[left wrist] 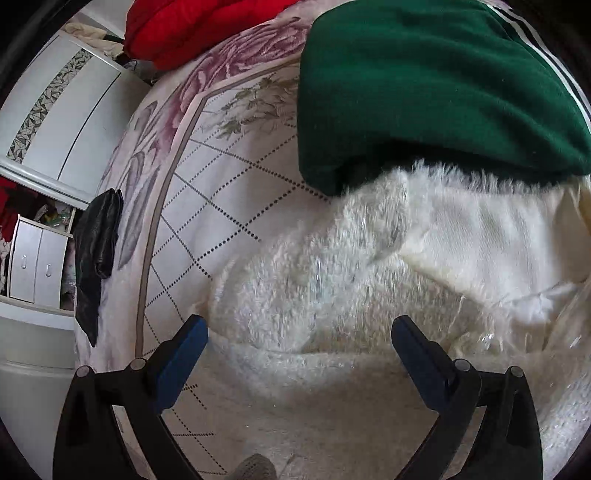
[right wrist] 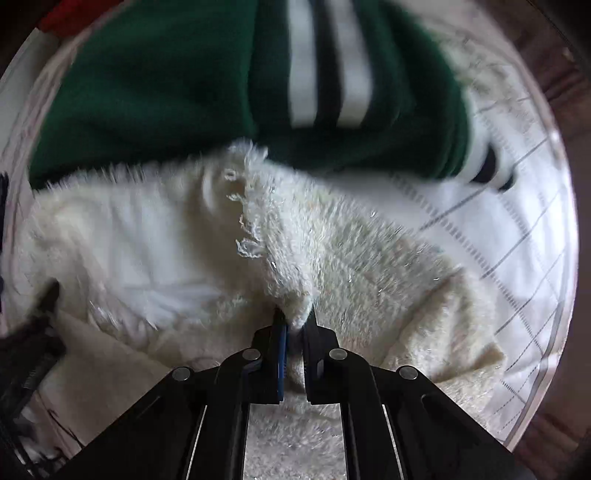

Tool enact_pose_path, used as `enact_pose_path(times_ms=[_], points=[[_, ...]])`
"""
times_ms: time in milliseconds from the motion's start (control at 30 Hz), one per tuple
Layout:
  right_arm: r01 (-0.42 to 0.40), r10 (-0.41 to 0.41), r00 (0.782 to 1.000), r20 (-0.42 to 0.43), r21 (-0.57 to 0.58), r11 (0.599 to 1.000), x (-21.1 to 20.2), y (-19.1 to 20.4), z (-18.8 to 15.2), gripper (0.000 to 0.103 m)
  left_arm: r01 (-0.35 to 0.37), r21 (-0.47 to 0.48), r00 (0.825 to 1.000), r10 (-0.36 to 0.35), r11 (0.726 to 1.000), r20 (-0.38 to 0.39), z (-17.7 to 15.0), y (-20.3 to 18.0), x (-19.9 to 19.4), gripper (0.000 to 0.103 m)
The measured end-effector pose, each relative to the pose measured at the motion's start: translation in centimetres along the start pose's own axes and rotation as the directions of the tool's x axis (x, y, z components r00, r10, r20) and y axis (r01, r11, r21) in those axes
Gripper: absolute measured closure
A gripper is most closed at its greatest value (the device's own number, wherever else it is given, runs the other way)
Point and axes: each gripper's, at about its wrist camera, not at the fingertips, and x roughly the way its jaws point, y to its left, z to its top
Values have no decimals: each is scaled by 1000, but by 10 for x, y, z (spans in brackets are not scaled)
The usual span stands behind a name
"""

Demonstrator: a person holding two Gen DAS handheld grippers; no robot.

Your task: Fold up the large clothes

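Observation:
A fluffy white garment (left wrist: 332,280) lies crumpled on the bed, its smoother inner lining turned up. My left gripper (left wrist: 299,332) is open just above the fluffy fabric, holding nothing. In the right wrist view the same white garment (right wrist: 351,266) fills the middle. My right gripper (right wrist: 295,321) is shut on a fold of it. A folded green garment with white stripes (left wrist: 424,85) lies beyond the white one, touching its far edge; it also shows in the right wrist view (right wrist: 184,85).
The bed cover (left wrist: 221,177) is white with a dotted grid and purple flowers. A black garment (left wrist: 96,243) hangs at the bed's left edge. A red garment (left wrist: 192,26) lies at the far end. A white wardrobe (left wrist: 62,118) and drawers (left wrist: 33,266) stand left.

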Motion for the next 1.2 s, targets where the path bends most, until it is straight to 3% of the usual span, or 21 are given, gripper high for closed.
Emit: enact_pose_path(times_ms=[133,267,333,367,433,500,633,667,767,867,900,933,967,1100,1133,1200], points=[[13,-25,987,162,73,997,-35,-7,8,97,13,-17,1000,-13,1000,-21,-6,-2,10,0],[38,-48,988,147,75,996,-28,-10,14,97,22,-38,999,-23,999,-24,-5,2,8,0],[35,-37,997,67,26,999,-13,-4,10,92,39,-72,999,-40,997,-6,-3,11,-1,0],[4,-5,999,34,30,1000,-13,-7,7,86,49,-92,999,-49,995,6,-3,18,-8,0],[-87,86,996,30,56,995,-30,-15,-3,51,64,-162,997,-57,985,44,-8,39,-24,0],[-146,140,987,72,84,986,-57,-24,-17,37,57,-228,997,-44,972,62,-14,57,-36,0],[-308,299,950,96,102,946,-81,-18,-32,37,-11,-308,998,28,951,52,-26,77,-37,0],[-370,364,929,71,101,924,-75,-8,-28,37,-28,-308,999,39,951,30,-26,75,-28,0],[-450,453,891,-25,72,890,-41,31,-13,37,-58,-284,998,56,957,-15,-23,66,-3,0],[-436,435,890,-135,24,900,-5,78,-12,38,-69,-263,997,59,962,-48,-20,58,17,0],[-428,424,891,-160,11,904,3,87,-12,46,-64,-267,997,53,961,-49,-19,59,21,0],[-424,416,891,-181,-7,905,13,95,-11,69,-60,-269,998,49,961,-47,-19,60,22,0],[-411,396,899,-185,-49,910,17,104,-12,83,-58,-268,998,49,962,-42,-19,61,21,0],[-322,313,946,-86,-131,938,8,114,-14,91,-48,-262,999,45,964,-18,-20,64,14,0],[-296,294,955,-36,-135,946,4,113,-13,103,-50,-257,999,48,965,-12,-20,64,13,0],[-223,236,968,83,-147,964,-18,111,-13,103,-48,-248,999,47,968,-11,-20,64,14,0]])
